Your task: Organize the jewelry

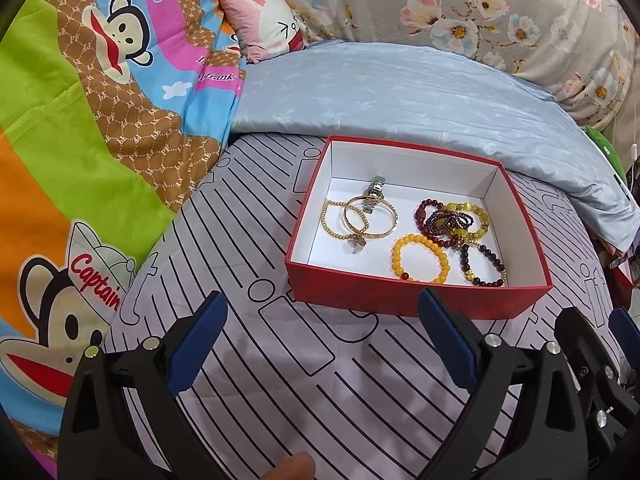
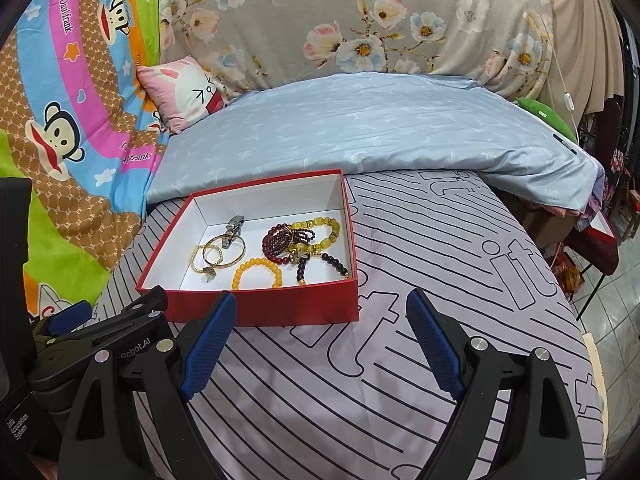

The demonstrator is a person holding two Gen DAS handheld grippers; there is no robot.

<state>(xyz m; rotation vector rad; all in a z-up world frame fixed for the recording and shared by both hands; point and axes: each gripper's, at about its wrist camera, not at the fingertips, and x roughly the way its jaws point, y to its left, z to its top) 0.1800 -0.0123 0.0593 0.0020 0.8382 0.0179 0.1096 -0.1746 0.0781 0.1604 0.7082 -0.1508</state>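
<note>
Surface: bed (image 2: 400,380) under a pale lilac sheet printed with black lines and outlined letters. A blue quilt (image 1: 400,96) lies folded across the far side; behind it a grey floral cover (image 2: 340,12). A bright monkey-print blanket (image 1: 80,120) runs along the left, with a small pink pillow (image 1: 268,24) wedged at its far end. Tiled floor (image 2: 616,320) shows past the bed's right edge.

Box (image 1: 400,300): red outside, white inside, open-topped, flat on the sheet just short of the quilt. Its long axis runs left to right across both views, one long wall facing the grippers.

Contents, left half: watch (image 1: 374,194), lying front to back, a gold bangle (image 1: 372,216) over it, and a thin gold bead bracelet (image 1: 332,224). Right half: orange bead bracelet (image 1: 420,258) nearest the front wall, dark bead bracelet (image 1: 486,264) in the front right corner, and a tangle of garnet and yellow beads (image 1: 452,220) behind them.

Left gripper (image 1: 320,340): fingers spread wide, nothing between them, over the sheet just in front of the box.

Right gripper (image 2: 320,340): fingers likewise wide apart and empty, close beside the left one, in front of the box's right front corner.
</note>
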